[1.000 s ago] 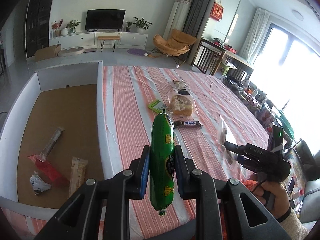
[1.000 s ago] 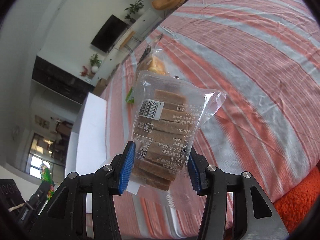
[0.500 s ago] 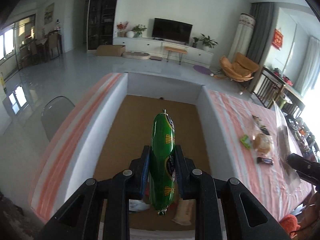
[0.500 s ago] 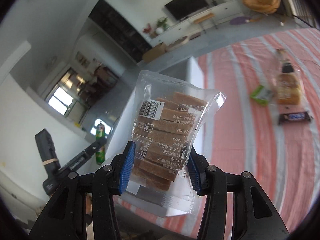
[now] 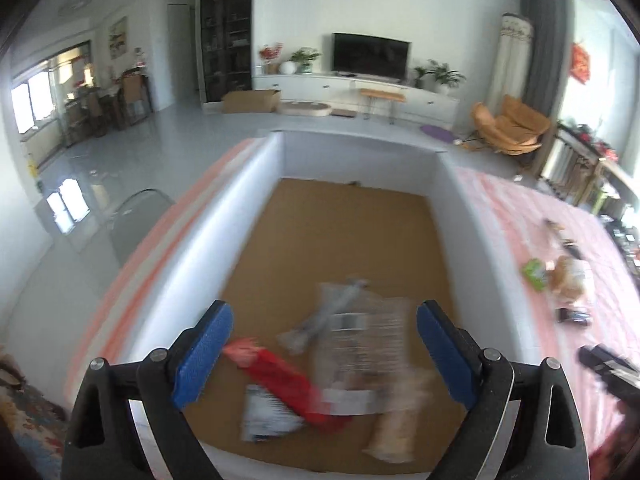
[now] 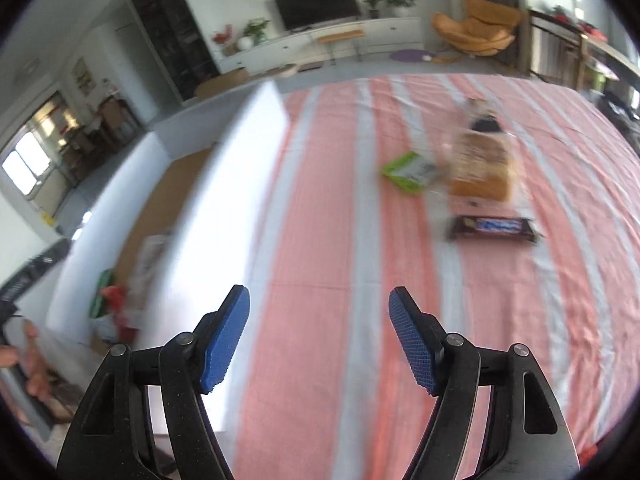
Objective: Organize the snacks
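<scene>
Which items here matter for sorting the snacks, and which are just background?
Job:
- white box, with clear cracker bag and red packet inside
- bread bag, green packet, chocolate bar on the striped cloth

Background:
- TV
- orange chair
- cardboard box

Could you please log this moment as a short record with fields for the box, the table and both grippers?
box: white walls, brown floor, several snack packets inside, blurred
table: striped cloth; bread bag, green packet and dark bar left
left gripper: over the box, jaws opening, nothing between them
right gripper: over the table, jaws opening, empty
</scene>
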The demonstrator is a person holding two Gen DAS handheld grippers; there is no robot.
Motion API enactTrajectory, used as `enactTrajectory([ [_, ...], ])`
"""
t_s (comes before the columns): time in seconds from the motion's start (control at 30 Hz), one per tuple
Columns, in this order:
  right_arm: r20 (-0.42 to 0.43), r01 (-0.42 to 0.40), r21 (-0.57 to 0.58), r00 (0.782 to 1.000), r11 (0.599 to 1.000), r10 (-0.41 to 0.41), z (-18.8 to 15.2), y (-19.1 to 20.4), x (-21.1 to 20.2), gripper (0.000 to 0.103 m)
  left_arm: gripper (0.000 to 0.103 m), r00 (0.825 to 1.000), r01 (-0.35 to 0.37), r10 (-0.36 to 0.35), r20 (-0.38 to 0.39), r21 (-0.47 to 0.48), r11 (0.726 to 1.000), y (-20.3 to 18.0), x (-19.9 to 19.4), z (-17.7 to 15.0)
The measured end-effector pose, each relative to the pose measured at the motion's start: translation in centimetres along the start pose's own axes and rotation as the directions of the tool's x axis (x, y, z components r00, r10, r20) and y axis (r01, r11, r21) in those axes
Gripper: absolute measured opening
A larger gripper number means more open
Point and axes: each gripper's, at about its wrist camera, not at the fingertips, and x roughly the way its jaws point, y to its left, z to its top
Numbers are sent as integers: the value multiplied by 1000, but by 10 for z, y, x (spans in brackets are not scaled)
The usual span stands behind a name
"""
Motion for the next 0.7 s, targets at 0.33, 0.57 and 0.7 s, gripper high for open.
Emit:
enactTrajectory([
  [0.33,-6,350,246,933,904,-360,-43,-125,-13,75,100,912,411,-391,-127,260,874,-196,-19,-14],
  [0.57,-23,343,318,935,884,-354,-47,-142,-8,75,100,904,415,-350,-244,314,854,-281,37,-55],
  [0.7,-24,347,318,933,882,-359,-47,-142,-6,80,100,934,325,-250,-255,317,891,-292,84,-76],
])
